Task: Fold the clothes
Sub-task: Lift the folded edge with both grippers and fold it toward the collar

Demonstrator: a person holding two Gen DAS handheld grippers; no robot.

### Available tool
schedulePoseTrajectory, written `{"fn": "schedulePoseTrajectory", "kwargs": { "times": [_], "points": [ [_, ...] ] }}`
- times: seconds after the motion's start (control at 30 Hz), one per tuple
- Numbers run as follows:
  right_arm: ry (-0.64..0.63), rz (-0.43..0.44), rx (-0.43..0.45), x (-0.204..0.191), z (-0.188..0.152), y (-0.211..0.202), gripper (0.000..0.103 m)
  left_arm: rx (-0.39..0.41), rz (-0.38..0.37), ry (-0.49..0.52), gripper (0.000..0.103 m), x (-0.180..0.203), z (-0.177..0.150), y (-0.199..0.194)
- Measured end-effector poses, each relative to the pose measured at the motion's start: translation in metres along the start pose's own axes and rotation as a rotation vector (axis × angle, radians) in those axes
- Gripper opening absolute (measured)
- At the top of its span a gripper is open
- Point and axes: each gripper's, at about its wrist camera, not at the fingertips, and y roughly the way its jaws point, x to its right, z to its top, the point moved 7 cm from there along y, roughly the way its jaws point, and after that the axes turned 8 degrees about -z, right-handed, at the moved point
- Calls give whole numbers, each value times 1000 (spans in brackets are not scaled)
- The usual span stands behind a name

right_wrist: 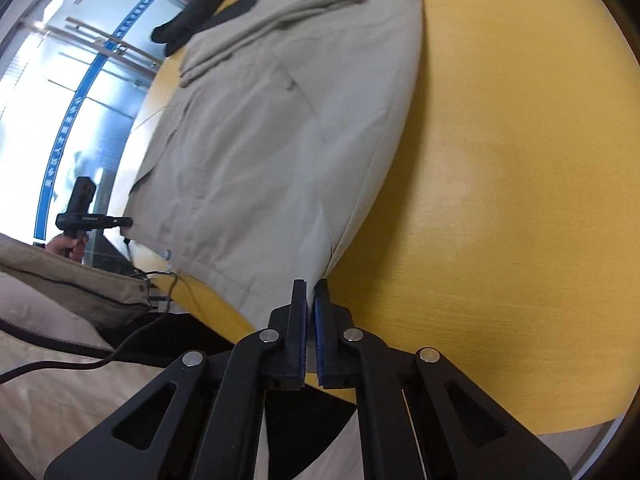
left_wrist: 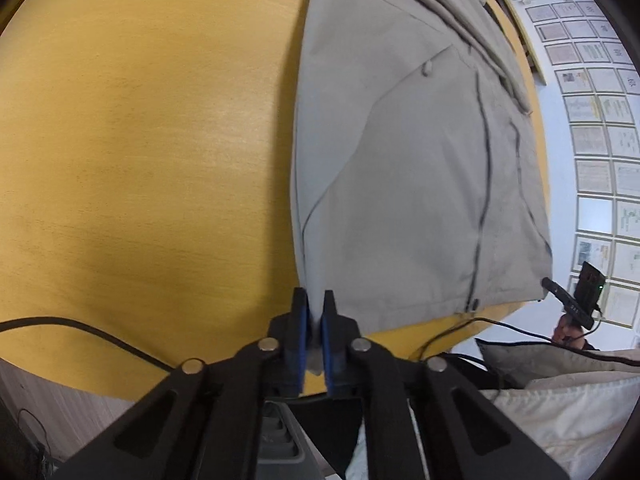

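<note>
Beige jacket (left_wrist: 420, 168) lies spread on the yellow wooden bench (left_wrist: 140, 140), stretching away ahead of the left gripper (left_wrist: 316, 312) and to the right of it. The two black fingers (left_wrist: 299, 320), lined with blue pads, are pressed together on a corner of the jacket's near hem, and a narrow fold of cloth rises from between them. A dark zipper line runs along the jacket to the right of the fingers, and a folded sleeve lies across its far end. Off past the hem to the right, the other gripper (left_wrist: 572, 304) is visible, with a hand just below it. Framed sheets (left_wrist: 592, 140) cover the wall beyond. A black cable (left_wrist: 80, 330) crosses the bench edge to the left of the fingers.

From the right wrist, the jacket (right_wrist: 260, 152) extends ahead and to the left of the right gripper (right_wrist: 311, 300). Its fingers (right_wrist: 298, 312) are clamped on the opposite hem corner, the cloth pinched between the blue pads. Bare bench (right_wrist: 500, 180) fills the space to the right of the fingers. Far left, the other gripper (right_wrist: 86, 218) sits at the hem's other corner, held by a hand (right_wrist: 66, 246). A black garment (right_wrist: 196, 4) lies beyond the jacket's far left end.
</note>
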Motion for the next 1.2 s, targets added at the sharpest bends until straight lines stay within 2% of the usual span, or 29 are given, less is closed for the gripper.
{"fn": "schedulePoseTrajectory", "kwargs": {
  "times": [0.13, 0.2, 0.37, 0.47, 0.6, 0.77, 0.93, 1.13, 1.2],
  "points": [
    [-43, 40, 57, -20, 23, -26, 2, -16, -25, -22, 1, 15, 5, -12],
    [-74, 63, 108, -34, 40, -42, 2, 3, -47, -27, 1, 31, 9, -23],
    [-168, 147, 262, -76, 89, -89, 2, 141, -147, -19, 1, 86, 40, -65],
    [-221, 197, 351, -94, 120, -118, 2, 253, -233, -15, 1, 112, 63, -107],
    [-236, 246, 463, -99, 170, -149, 2, 348, -341, -44, 1, 134, 111, -139],
    [-170, 264, 563, -82, 239, -174, 2, 465, -475, -81, 2, 159, 171, -180],
    [-89, 240, 616, -59, 316, -179, 2, 515, -567, -108, 2, 166, 255, -197],
    [4, 190, 633, -18, 401, -160, 2, 571, -618, -103, 2, 168, 365, -210],
    [28, 179, 647, -2, 424, -152, 2, 575, -599, -105, 2, 163, 403, -199]
  ]
}}
